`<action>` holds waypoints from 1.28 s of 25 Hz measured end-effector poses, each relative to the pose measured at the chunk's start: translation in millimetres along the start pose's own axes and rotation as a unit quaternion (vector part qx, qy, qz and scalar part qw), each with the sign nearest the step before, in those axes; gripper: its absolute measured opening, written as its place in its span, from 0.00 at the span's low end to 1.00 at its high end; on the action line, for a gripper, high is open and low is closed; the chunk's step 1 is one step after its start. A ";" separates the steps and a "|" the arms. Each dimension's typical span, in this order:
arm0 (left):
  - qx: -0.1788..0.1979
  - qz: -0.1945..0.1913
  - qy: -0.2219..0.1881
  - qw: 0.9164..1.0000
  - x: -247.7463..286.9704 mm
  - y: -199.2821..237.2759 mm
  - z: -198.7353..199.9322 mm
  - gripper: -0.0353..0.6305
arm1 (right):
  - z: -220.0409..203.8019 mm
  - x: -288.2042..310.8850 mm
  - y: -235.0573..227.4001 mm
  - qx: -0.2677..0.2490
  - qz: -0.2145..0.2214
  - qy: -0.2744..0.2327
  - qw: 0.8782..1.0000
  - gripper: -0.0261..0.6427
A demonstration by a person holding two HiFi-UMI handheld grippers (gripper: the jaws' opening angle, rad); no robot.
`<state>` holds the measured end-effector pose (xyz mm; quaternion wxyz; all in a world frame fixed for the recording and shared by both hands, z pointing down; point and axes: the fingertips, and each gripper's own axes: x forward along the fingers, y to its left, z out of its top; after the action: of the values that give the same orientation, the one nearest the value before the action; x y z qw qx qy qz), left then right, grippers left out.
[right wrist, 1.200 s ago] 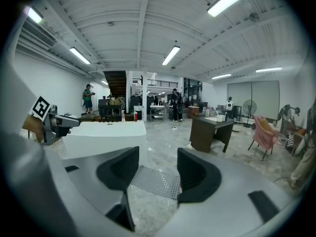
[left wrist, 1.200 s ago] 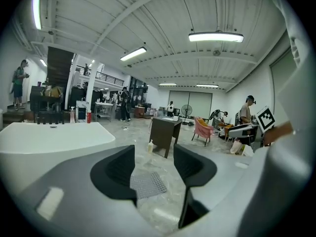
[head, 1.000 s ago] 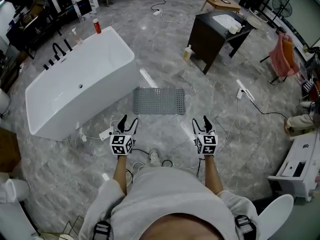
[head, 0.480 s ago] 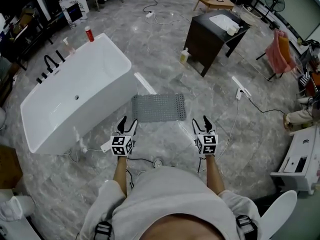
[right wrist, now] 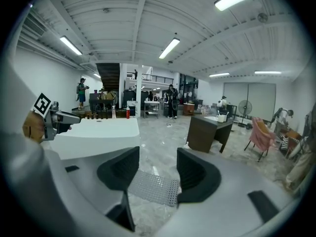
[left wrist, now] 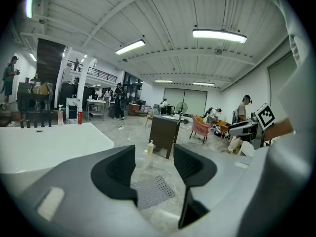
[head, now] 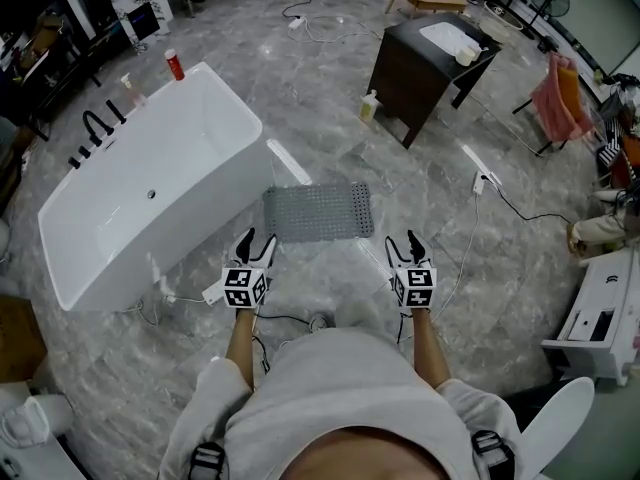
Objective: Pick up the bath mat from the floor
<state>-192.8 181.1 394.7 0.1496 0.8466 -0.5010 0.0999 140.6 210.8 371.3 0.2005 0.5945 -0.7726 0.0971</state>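
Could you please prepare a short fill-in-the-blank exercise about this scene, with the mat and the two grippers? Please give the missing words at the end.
1. The grey bath mat lies flat on the ____.
2. In the head view, the white ____ stands left of the mat.
3. The left gripper and the right gripper both have ____ jaws and grip nothing.
Missing words: floor; bathtub; open.

bath mat (head: 318, 212) | grey, perforated, rectangular | flat on marble floor | beside white bathtub (head: 140, 182)
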 end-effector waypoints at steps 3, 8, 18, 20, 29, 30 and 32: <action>0.000 0.000 0.005 1.000 4.2 0.9 -2.8 0.41 | -1.4 6.2 -3.2 0.000 0.000 0.001 1.000 0.41; 0.001 0.001 0.013 1.000 16.7 7.0 -3.8 0.41 | -1.0 22.9 -12.9 0.004 -0.002 0.006 1.000 0.40; 0.004 0.022 0.016 1.000 68.7 25.6 19.2 0.41 | 22.3 91.2 -39.5 0.018 0.014 -0.006 1.000 0.40; 0.005 0.027 0.020 0.999 83.6 30.6 25.2 0.41 | 30.0 109.1 -48.7 0.020 0.018 -0.008 1.000 0.40; -0.003 0.056 0.029 0.998 159.7 46.5 58.2 0.41 | 56.5 189.0 -95.1 0.016 0.051 0.006 0.999 0.40; -0.004 0.059 0.030 0.998 169.0 48.7 61.2 0.41 | 59.9 198.8 -100.2 0.014 0.055 0.007 0.998 0.40; -0.007 0.065 0.032 0.997 187.8 52.6 68.1 0.41 | 66.6 218.5 -111.3 0.010 0.063 0.009 0.998 0.40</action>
<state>-147.9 -20.4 398.9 0.1645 0.8078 -0.5501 0.1333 187.7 -37.8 394.3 0.1948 0.5455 -0.8058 0.1229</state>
